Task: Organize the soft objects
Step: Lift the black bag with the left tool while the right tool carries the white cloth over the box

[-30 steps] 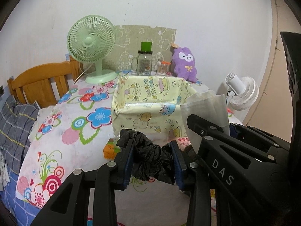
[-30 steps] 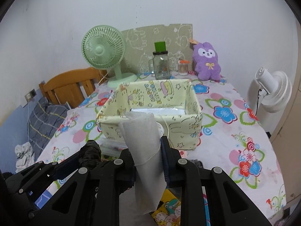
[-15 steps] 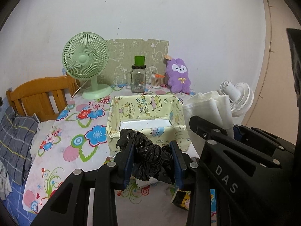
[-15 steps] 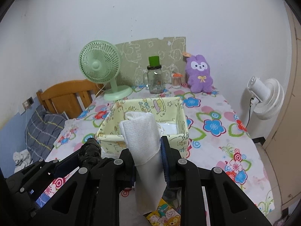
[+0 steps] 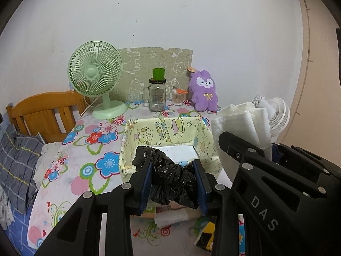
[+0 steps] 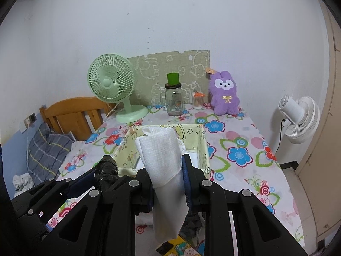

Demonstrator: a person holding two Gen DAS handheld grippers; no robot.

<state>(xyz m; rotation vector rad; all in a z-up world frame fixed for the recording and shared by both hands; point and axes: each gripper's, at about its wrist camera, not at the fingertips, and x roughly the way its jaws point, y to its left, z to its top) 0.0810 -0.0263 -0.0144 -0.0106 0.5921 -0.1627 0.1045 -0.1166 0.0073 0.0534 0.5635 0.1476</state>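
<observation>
Over the table (image 5: 89, 149), claws pinch bag (image 5: 170, 181) (towel (image 6: 164, 155)).

Left gripper (image 5: 173, 183) clamped shut, right gripper (image 6: 168, 183) clamped shut, side by side

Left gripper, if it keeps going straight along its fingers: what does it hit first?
Probably the yellow fabric box: the left gripper, shut on the black plastic bag, points at the box's near wall or its opening. Depth is unclear; nothing else shows in between.
</observation>
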